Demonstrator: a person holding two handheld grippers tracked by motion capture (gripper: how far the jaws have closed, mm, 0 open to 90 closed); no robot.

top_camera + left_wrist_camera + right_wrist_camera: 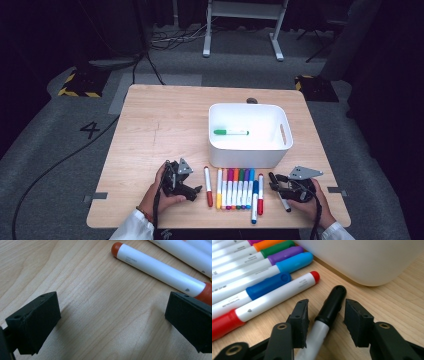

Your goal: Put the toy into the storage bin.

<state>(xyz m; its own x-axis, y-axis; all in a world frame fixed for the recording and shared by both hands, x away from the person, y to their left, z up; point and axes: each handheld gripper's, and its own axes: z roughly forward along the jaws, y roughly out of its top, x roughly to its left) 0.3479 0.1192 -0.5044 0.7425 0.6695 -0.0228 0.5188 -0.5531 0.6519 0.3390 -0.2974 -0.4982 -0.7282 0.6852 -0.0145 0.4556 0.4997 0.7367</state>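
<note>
A white bin [244, 156] stands right of the table's middle with a green marker [231, 132] lying inside. In front of it lies a row of several coloured markers [239, 187], with a red-capped marker [208, 186] apart at its left. My left gripper [192, 192] rests on the table beside that red-capped marker [160, 270], open wide [112, 320] with bare wood between the jaws. My right gripper [274, 181] is open [325, 312], its jaws straddling a black-capped marker [333, 303] that lies on the table [283, 201] right of the row.
The bin's wall [367, 257] stands just beyond the right gripper. A red marker [274, 298] and a blue one [265, 285] lie close on its left. The left half of the table [150, 130] is bare wood. Cables [55, 167] run over the floor.
</note>
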